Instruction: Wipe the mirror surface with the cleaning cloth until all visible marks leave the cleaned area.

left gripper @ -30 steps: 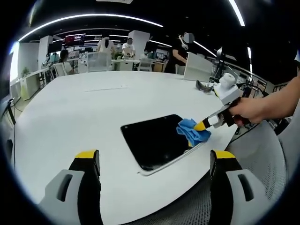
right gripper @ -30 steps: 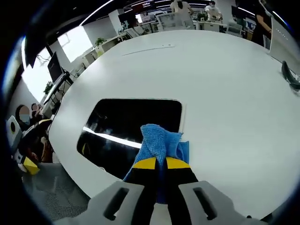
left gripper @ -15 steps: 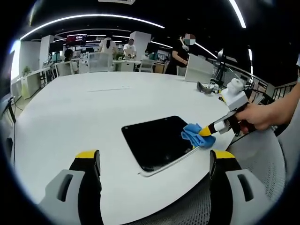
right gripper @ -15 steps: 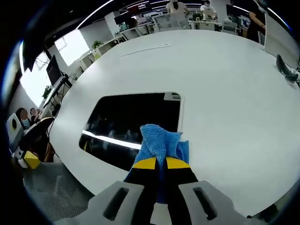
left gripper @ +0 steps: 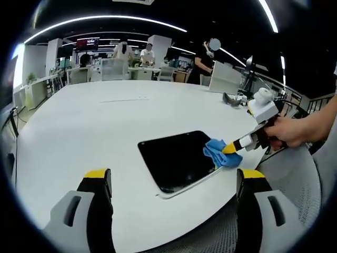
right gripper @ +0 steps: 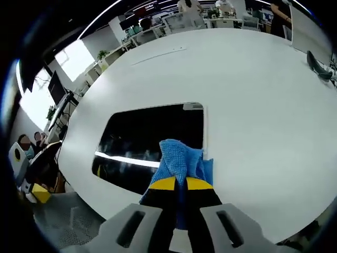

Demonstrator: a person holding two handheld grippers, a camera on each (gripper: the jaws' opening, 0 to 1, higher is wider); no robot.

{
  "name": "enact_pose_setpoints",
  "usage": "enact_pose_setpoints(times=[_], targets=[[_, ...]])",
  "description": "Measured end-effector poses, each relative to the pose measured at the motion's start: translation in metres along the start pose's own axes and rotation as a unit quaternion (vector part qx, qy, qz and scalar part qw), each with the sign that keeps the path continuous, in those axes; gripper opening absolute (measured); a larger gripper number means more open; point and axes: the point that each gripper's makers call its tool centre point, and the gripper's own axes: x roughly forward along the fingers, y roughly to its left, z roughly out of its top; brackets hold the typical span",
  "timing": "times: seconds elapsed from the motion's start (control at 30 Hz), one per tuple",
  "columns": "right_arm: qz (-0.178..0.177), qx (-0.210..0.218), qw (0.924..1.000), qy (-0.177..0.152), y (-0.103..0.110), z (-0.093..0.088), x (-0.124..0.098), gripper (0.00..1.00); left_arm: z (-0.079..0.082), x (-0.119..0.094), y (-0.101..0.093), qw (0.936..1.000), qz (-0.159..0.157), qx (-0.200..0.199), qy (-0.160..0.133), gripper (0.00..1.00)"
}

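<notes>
1. Change noted: against the earlier left gripper view, the cleaning cloth (left gripper: 219, 153) now sits farther toward the mirror's (left gripper: 176, 159) right edge; the right claw (left gripper: 230, 148) has drawn back with it.
2. Count: one mirror (right gripper: 152, 142), one blue cleaning cloth (right gripper: 180, 163), two claws, one white table (left gripper: 79, 126).
3. Right claw (right gripper: 176, 184): clamped tight on the cloth, yellow-tipped jaws together. The cloth bunches just ahead of the jaws, resting on the mirror's near right corner and overlapping its rim.
4. Left claw (left gripper: 174, 182): jaws spread wide apart, gripping nothing, held near the table edge, well apart from the mirror.
5. The mirror lies flat on the table near its edge, dark, reflecting a ceiling light strip.
</notes>
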Motion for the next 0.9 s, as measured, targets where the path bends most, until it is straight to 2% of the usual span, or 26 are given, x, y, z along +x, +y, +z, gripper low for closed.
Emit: enact_pose_setpoints(times=[0.27, 0.73, 0.9], targets=[[0.006, -0.01, 0.9999, 0.002, 0.013, 0.001, 0.004, 0.0, -0.007, 0.001, -0.001, 0.9998, -0.003, 0.005, 0.021, 0.99], [0.028, -0.017, 0.9994, 0.009, 0.048, 0.006, 0.019, 0.0, -0.009, 0.001, -0.001, 0.9996, -0.003, 0.006, 0.026, 0.99], [0.036, -0.031, 0.9988, 0.013, 0.062, 0.007, 0.025, 0.0, -0.012, 0.001, 0.0, 0.9993, 0.001, 0.02, 0.032, 0.99]])
